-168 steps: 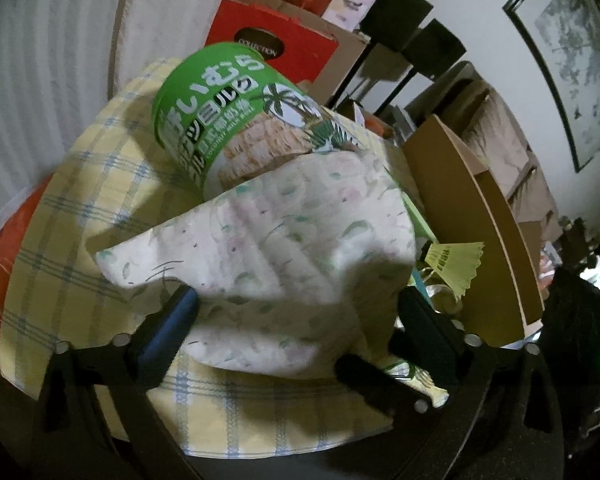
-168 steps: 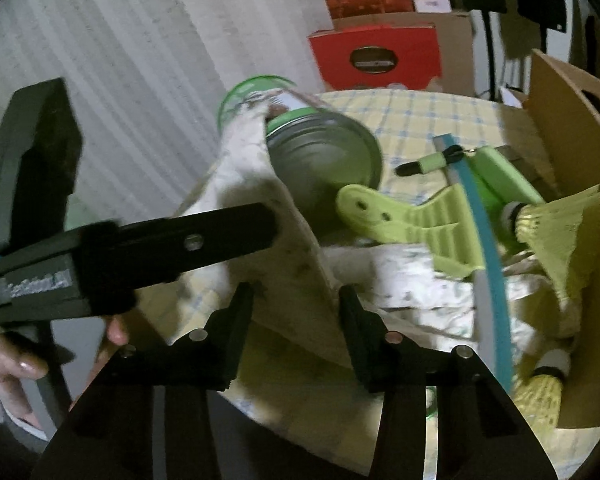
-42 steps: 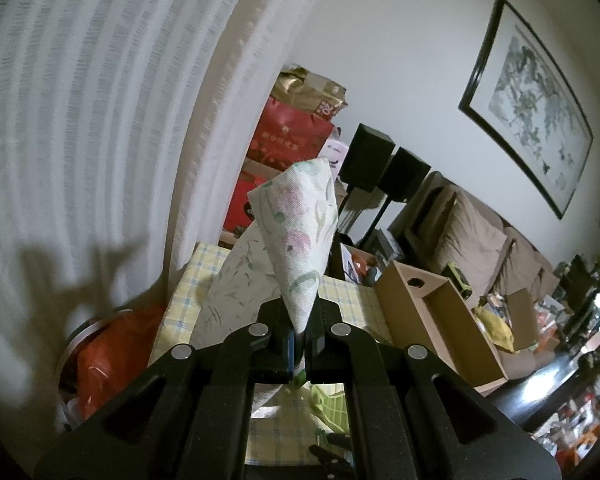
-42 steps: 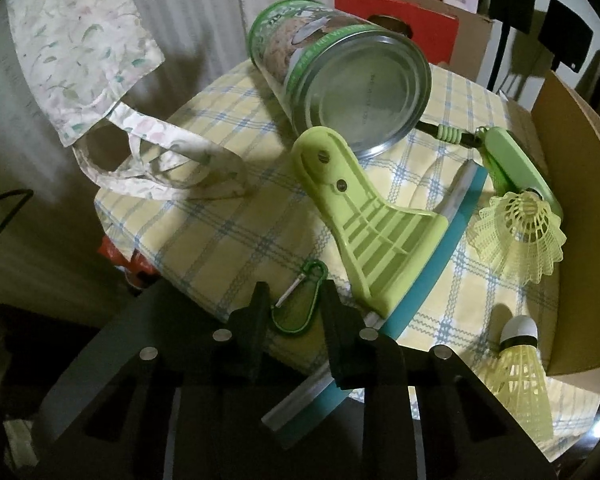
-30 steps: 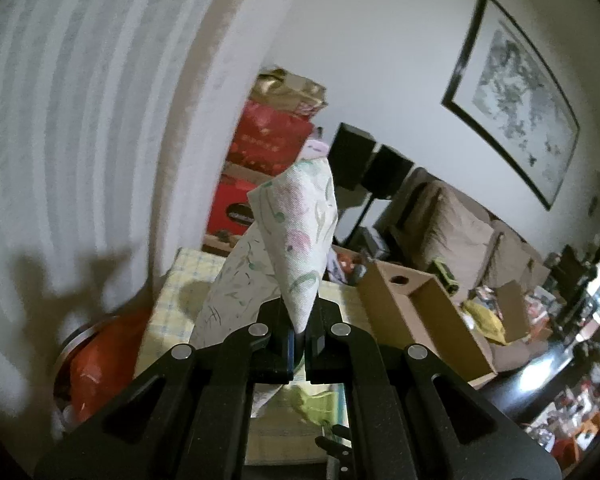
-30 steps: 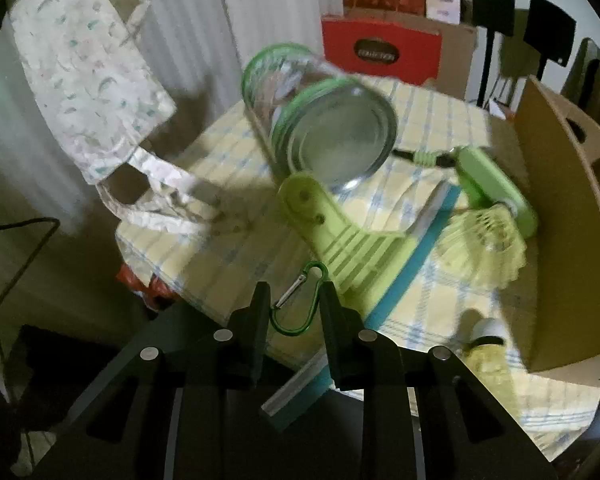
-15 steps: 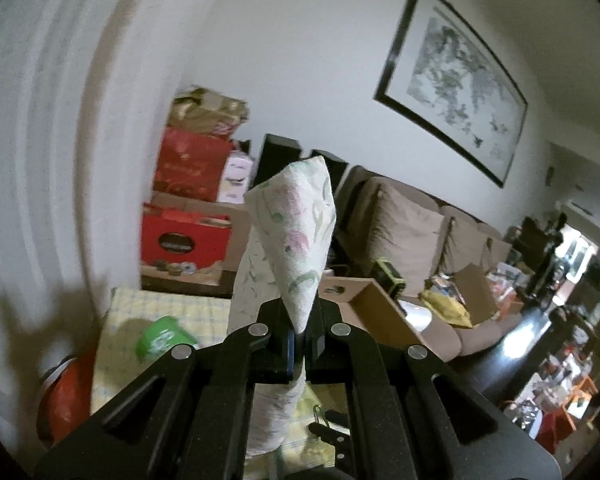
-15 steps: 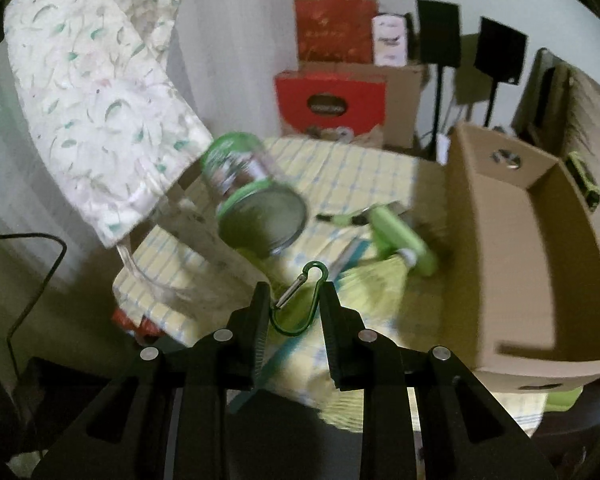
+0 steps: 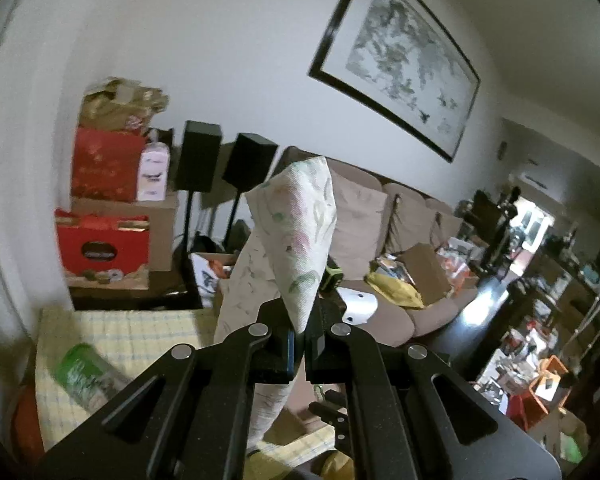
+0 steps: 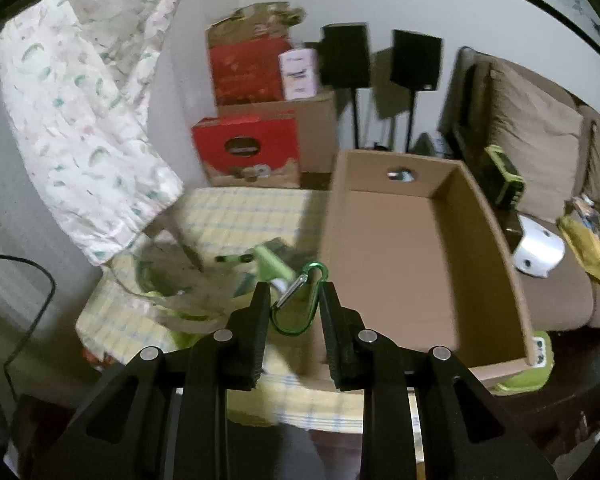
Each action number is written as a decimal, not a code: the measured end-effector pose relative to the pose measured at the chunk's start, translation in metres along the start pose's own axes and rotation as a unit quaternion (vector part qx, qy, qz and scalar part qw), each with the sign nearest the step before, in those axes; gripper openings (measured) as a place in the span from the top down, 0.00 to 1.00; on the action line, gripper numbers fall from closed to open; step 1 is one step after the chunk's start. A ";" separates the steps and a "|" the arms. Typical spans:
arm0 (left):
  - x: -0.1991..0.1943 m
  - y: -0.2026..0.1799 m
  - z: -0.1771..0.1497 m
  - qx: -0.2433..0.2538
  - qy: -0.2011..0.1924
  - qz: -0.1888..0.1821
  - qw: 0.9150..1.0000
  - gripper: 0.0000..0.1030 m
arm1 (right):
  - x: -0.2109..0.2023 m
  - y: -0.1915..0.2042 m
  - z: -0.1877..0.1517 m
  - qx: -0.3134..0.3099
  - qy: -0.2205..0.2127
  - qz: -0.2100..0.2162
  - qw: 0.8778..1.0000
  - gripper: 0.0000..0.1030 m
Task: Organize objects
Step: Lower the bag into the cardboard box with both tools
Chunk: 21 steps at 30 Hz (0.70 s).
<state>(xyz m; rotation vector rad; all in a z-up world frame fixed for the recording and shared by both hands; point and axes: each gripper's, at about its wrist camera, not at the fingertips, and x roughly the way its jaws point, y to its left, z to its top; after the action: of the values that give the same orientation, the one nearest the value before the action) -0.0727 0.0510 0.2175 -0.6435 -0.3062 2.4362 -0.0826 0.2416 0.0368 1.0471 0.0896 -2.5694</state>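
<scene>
My left gripper (image 9: pixel 298 322) is shut on a corner of a floral cloth bag (image 9: pixel 296 232), which hangs down from it high above the table. The right wrist view has the same bag (image 10: pixel 80 120) hanging at the upper left, its handles trailing onto blurred items below. My right gripper (image 10: pixel 294 292) is shut on a green carabiner (image 10: pixel 298 300), held above the table near the left wall of an open cardboard box (image 10: pixel 400 260). A green can (image 9: pixel 86 372) lies on its side on the yellow checked tablecloth (image 9: pixel 120 332). A light green tool (image 10: pixel 274 264) lies beside the box.
Red gift boxes (image 10: pixel 246 152) and a brown carton are stacked against the wall behind the table. Two black speakers (image 10: pixel 346 56) stand on poles. A beige sofa (image 10: pixel 540 152) with clutter sits to the right. A black cable (image 10: pixel 32 300) hangs at the left.
Both grippers have risen and swung right, each keeping its grip. The bag now hangs higher over the table, and the cardboard box and sofa fill more of the views.
</scene>
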 end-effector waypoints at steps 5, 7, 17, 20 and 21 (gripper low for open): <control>0.023 -0.034 0.016 0.018 0.005 -0.019 1.000 0.97 | -0.011 -0.028 -0.001 0.023 -0.007 -0.020 1.000 0.76; 0.035 -0.046 0.018 0.022 0.011 -0.026 0.999 0.97 | -0.012 -0.037 0.000 0.028 -0.007 -0.025 0.999 0.76; 0.130 -0.083 0.009 0.037 0.070 -0.042 0.996 0.97 | -0.021 -0.075 -0.007 0.059 -0.006 -0.058 0.997 0.77; 0.165 -0.083 -0.004 0.045 0.097 -0.028 0.994 0.97 | -0.020 -0.085 -0.011 0.066 -0.002 -0.065 0.996 0.76; 0.178 -0.083 -0.010 0.048 0.106 -0.019 0.993 0.97 | -0.020 -0.088 -0.013 0.069 0.000 -0.068 0.995 0.76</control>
<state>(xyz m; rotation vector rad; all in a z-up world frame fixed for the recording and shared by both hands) -0.1526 0.2240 0.1716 -0.8368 -0.1132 2.3056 -0.0924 0.3325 0.0343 1.1264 -0.0193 -2.7311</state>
